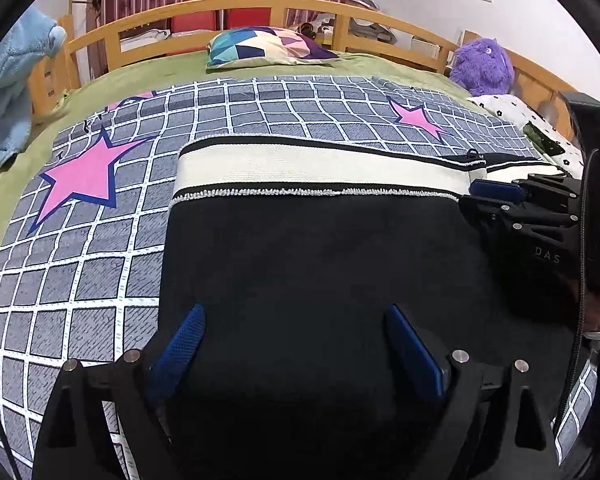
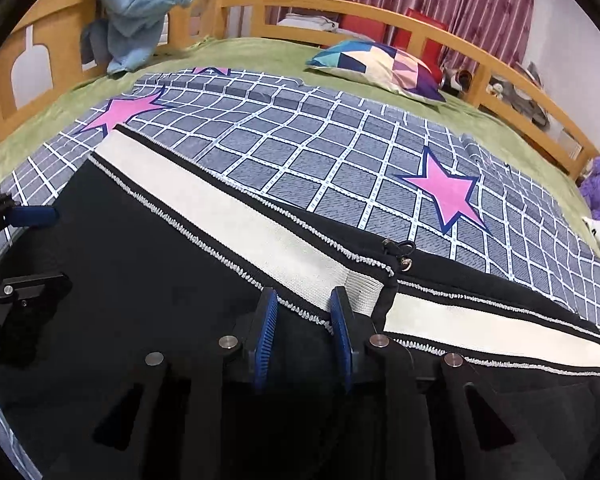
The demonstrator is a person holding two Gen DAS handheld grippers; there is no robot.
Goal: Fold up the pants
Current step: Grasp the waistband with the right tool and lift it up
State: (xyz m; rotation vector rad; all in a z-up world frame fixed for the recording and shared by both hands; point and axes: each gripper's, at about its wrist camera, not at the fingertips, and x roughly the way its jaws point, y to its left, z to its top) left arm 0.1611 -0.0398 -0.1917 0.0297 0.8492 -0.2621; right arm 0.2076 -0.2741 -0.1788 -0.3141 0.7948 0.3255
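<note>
pants [image 1: 320, 264] lie flat on the grid-and-star bedspread [image 1: 100, 248] on the bed, black cloth with a cream band [image 1: 320, 170] edged in white stitching along the far side. judging by that band stepping over itself near the zipper pull [image 2: 404, 256], you already have one layer folded over another, so the first fold looks done; the part running off to the right is not yet brought in, and at least one more fold seems left.

your left claw [image 1: 296, 344] stands wide, its blue pads [image 1: 184, 336] apart over the black cloth with nothing pinched that you can see. your right claw [image 2: 304, 320] is narrow, set at the edge of the cream band where the layers meet; whether the pads really press on cloth or just straddle the hem i cannot tell, since the cloth under them is dark.

pillow [image 1: 268, 46] and purple plush [image 1: 482, 66] sit well apart from your work.
</note>
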